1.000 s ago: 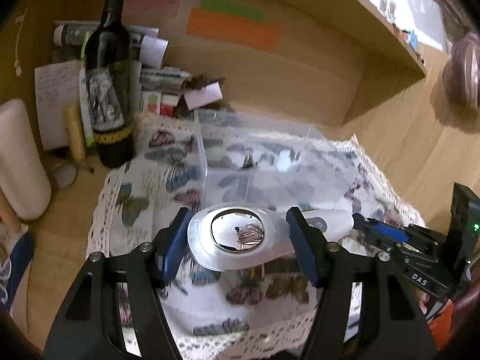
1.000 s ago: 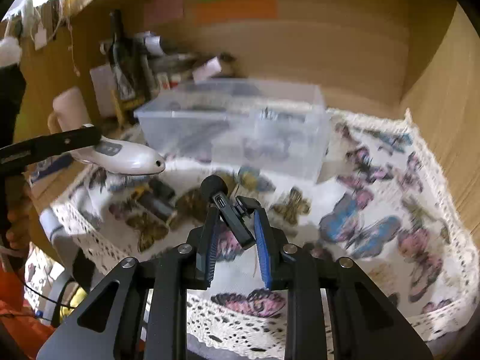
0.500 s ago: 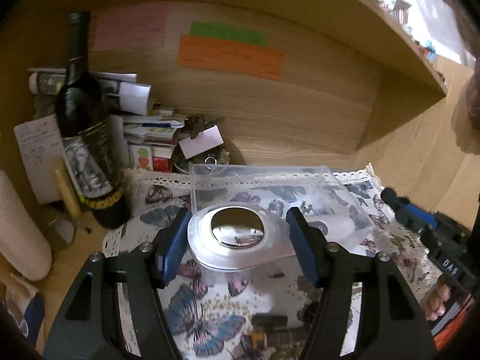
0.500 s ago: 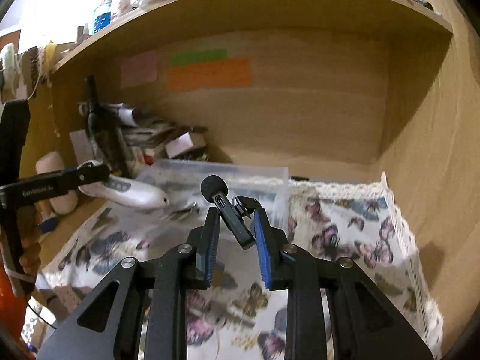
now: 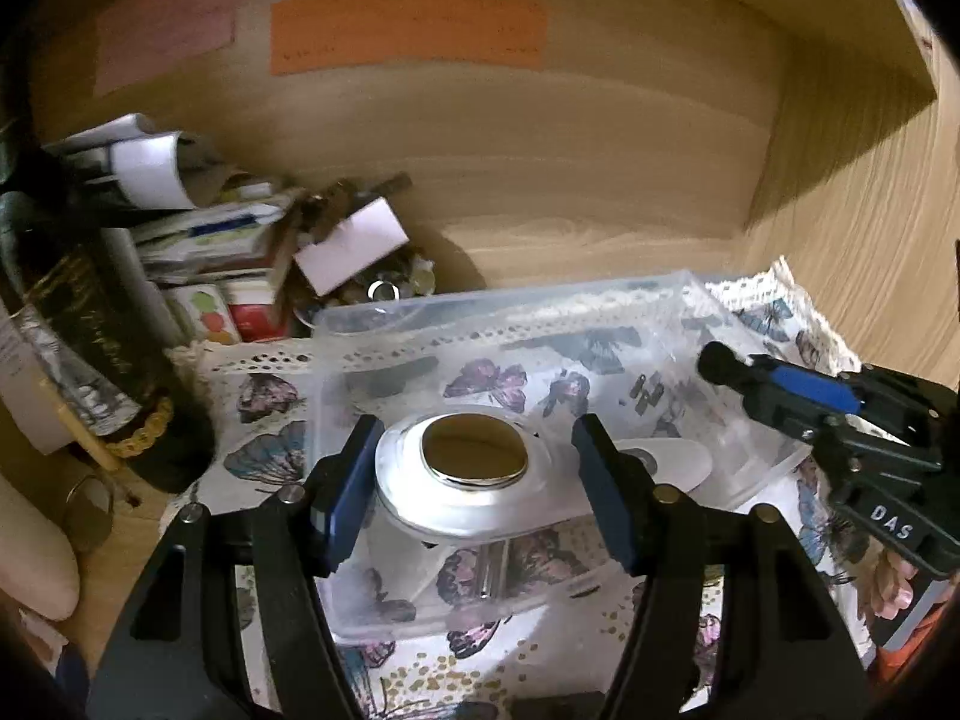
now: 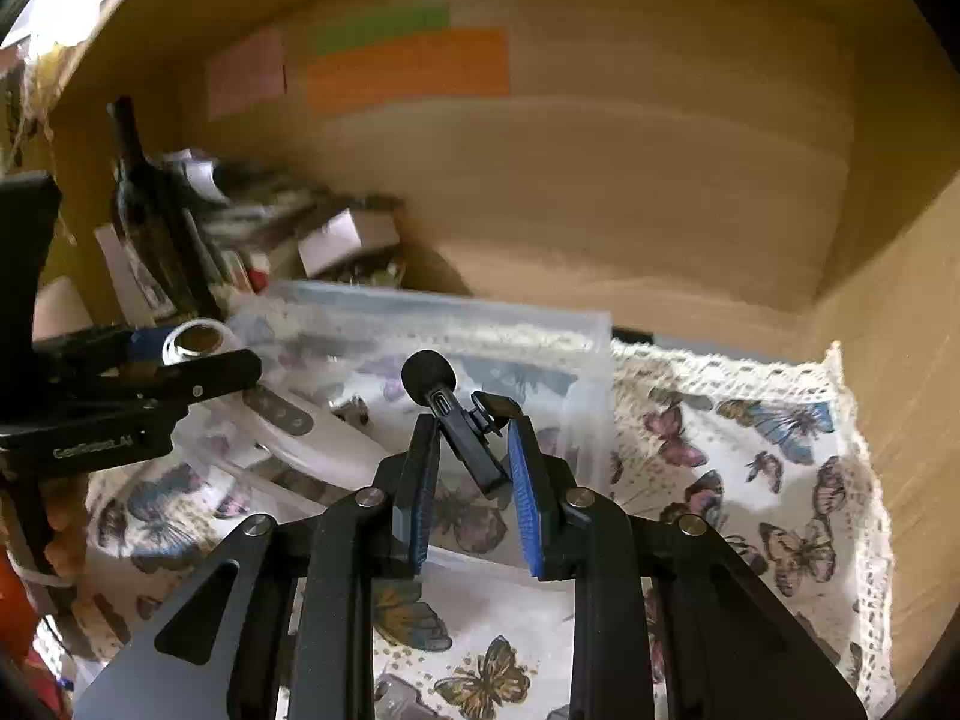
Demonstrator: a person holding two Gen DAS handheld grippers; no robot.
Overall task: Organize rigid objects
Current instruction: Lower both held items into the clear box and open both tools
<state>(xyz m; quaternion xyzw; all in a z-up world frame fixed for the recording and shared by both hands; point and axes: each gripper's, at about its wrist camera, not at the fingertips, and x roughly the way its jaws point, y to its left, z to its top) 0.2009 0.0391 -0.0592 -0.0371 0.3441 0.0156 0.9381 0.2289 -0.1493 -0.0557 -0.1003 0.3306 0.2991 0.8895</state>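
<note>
Both carried things hang over the clear bin, and neither is yet let go, so I judge the sorting to be in its middle.

The left tool is clenched on the round head of a white device with a metal disc on top. Its long handle, bearing two buttons, reaches out over the open bin, as the right view shows. The right tool holds a small black clip mic with a foam ball at its tip. The blue pads stand a little apart from the mic's body on the right side, so the grip looks loose or about to open; I cannot tell for sure.

Inside the bin I see a few small things: a short metal piece near the front wall and some dark bits toward the back. What they are is too blurred to say.

On the butterfly cloth covering the table, a small dark thing lies in front of the bin, so at least that one is likely left to gather. A wine bottle and paper clutter stand at the left, outside the bin.
</note>
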